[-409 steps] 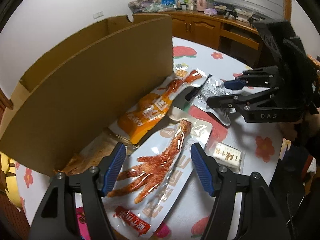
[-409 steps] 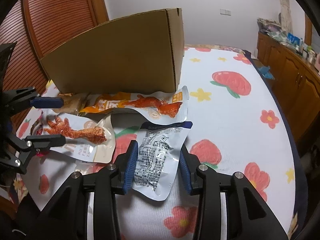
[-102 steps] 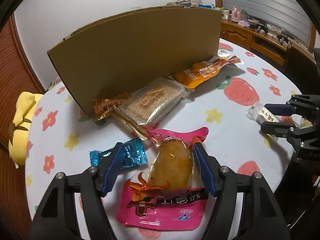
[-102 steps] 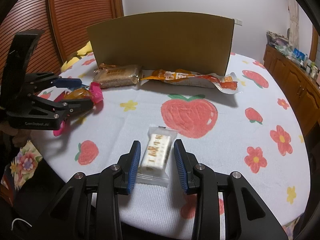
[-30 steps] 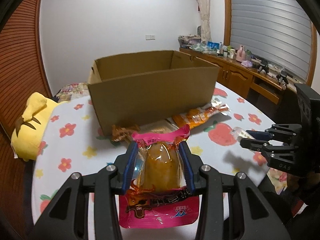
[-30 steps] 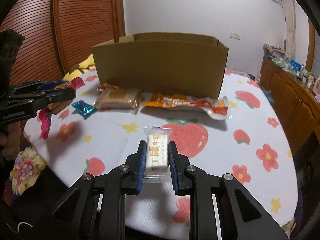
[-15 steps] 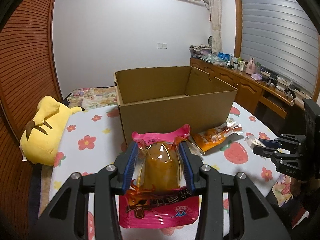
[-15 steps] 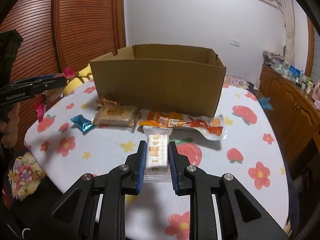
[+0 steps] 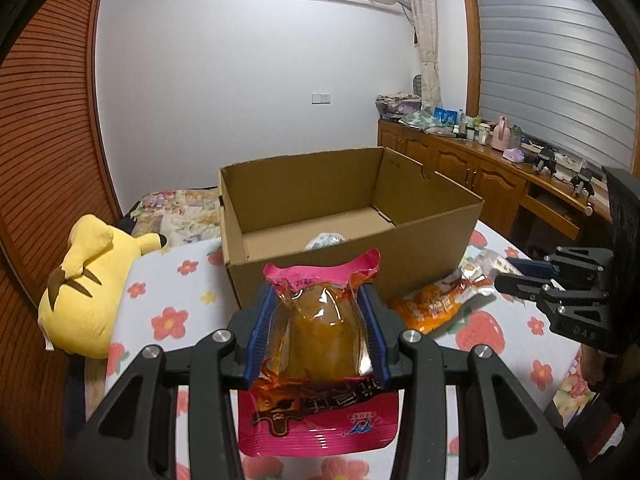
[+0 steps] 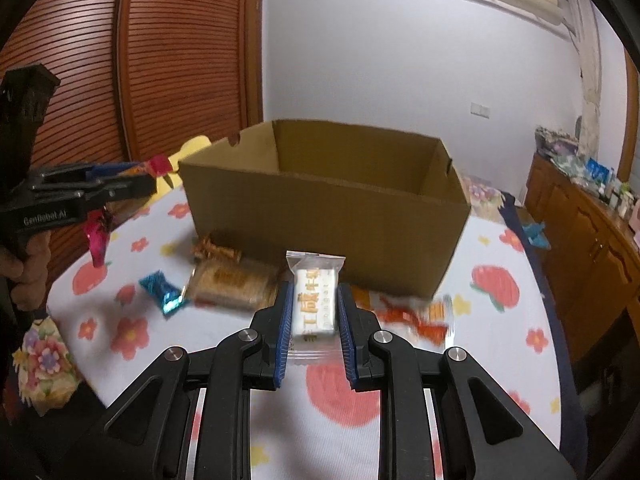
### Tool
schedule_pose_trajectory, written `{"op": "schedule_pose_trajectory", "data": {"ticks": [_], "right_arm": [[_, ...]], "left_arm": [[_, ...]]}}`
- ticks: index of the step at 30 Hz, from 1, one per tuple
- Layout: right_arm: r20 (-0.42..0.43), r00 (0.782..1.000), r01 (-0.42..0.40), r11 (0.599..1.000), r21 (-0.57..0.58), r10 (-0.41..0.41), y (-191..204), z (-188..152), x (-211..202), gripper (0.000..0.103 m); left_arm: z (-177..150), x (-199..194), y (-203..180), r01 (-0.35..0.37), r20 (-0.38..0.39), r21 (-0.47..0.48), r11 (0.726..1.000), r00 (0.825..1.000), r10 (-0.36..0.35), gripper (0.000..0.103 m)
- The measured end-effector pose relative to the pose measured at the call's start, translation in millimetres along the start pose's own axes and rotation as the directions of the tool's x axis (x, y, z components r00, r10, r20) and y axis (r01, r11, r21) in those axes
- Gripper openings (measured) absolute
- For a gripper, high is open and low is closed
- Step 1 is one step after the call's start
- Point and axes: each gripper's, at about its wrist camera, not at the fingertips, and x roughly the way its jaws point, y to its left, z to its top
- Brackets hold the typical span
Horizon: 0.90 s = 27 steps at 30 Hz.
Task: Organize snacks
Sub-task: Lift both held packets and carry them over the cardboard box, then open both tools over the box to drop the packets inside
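The left tongs grip a pink snack pouch above the flowered worktop, in front of the open cardboard box (one wrapped item lies inside). The right tongs are clamped on a small white snack pack, held short of the box. An orange packet, a cracker pack and a blue candy lie beside the box.

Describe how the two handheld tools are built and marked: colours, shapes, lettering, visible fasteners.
Both are matte black plastic with cut-out triangular linkages and silver screw heads. The left tool has ribbed blue pads, and its body reads "GenRobot.AI" in the right wrist view. The right tool has the same blue pads; "DAS" shows on its side in the left wrist view.
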Motion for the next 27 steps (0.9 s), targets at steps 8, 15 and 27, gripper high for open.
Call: {"op": "schedule_pose_trajectory", "data": {"ticks": [8, 15, 27], "right_arm": [[0.043, 0.999, -0.015, 1.0, -0.015, 0.015, -16.7, 38.4, 20.0, 0.02], [0.059, 0.998, -0.015, 1.0, -0.013, 0.015, -32.7, 61.3, 40.7, 0.02], [0.042, 0.999, -0.002, 1.0, -0.016, 0.003, -52.5, 81.6, 85.1, 0.02]], "left_arm": [[30.3, 21.0, 0.6, 0.002, 0.009, 0.013, 1.0, 1.0, -0.003, 0.041], [60.3, 44.5, -0.7, 0.004, 0.023, 0.031, 1.0, 1.0, -0.005, 0.042], [74.6, 85.1, 1.1, -0.003, -0.009, 0.045, 0.999, 1.0, 0.003, 0.042]]}}
